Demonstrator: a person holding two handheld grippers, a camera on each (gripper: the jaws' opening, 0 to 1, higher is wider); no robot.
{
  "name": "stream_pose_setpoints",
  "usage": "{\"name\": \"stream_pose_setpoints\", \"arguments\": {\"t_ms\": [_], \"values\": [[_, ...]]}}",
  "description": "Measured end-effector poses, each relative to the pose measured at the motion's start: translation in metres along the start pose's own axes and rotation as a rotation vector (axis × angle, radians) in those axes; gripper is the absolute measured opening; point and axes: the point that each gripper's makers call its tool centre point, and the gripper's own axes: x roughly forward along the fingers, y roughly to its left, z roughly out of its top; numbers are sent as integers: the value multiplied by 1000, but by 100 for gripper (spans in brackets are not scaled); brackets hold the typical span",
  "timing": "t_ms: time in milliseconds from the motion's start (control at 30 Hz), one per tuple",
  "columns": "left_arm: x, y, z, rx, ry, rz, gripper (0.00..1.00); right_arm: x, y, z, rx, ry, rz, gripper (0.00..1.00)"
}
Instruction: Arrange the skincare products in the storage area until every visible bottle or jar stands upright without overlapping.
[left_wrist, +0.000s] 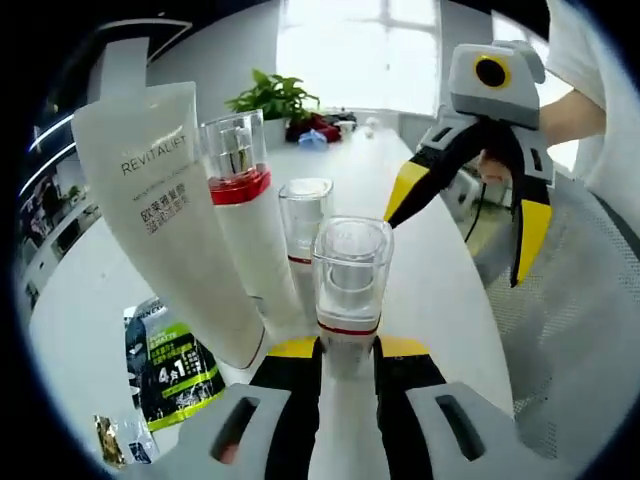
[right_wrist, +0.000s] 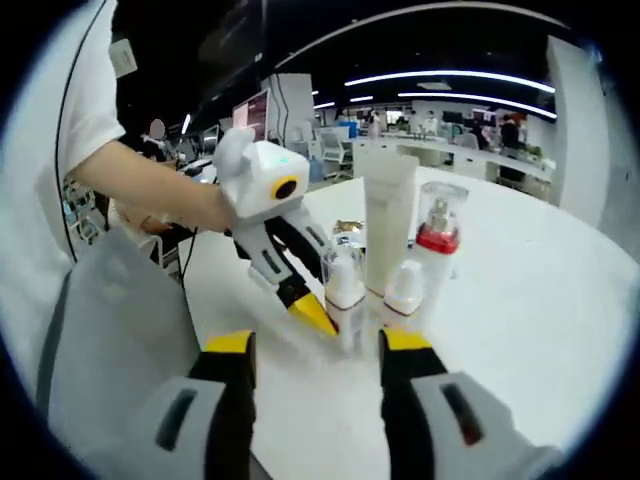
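Note:
A small bottle (left_wrist: 350, 265) (right_wrist: 343, 285) with a clear square cap and a red band stands upright on the white table (left_wrist: 430, 270). My left gripper (left_wrist: 347, 350) (right_wrist: 333, 320) is shut on its base. Just behind it stand a second small clear-capped bottle (left_wrist: 303, 215) (right_wrist: 405, 290), a taller bottle with a red collar (left_wrist: 240, 170) (right_wrist: 438, 230), and a big white tube marked REVITALIFT (left_wrist: 165, 200) (right_wrist: 390, 215), all close together. My right gripper (left_wrist: 455, 248) (right_wrist: 318, 345) hangs open and holds nothing, a short way from the held bottle.
A green and black sachet (left_wrist: 170, 365) and a small foil packet (left_wrist: 105, 440) lie flat beside the tube. A plant (left_wrist: 275, 95) and red items sit at the far end. The table's edge runs close by, with a grey mesh chair (left_wrist: 570, 330) (right_wrist: 120, 300) beyond it.

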Motion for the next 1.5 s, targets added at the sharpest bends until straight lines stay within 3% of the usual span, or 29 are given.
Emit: {"name": "stream_pose_setpoints", "arguments": {"t_ms": [733,1333,1500], "values": [[8,21,6,-36,-21,28,17,-2,-2,-10,29,19,-7,57],[9,21,1,-31,7,32,17,-2,-1,-12,37,29,-7,60],[6,20,-6,-31,40,35,17,-3,0,-13,36,32,-8,61]]}}
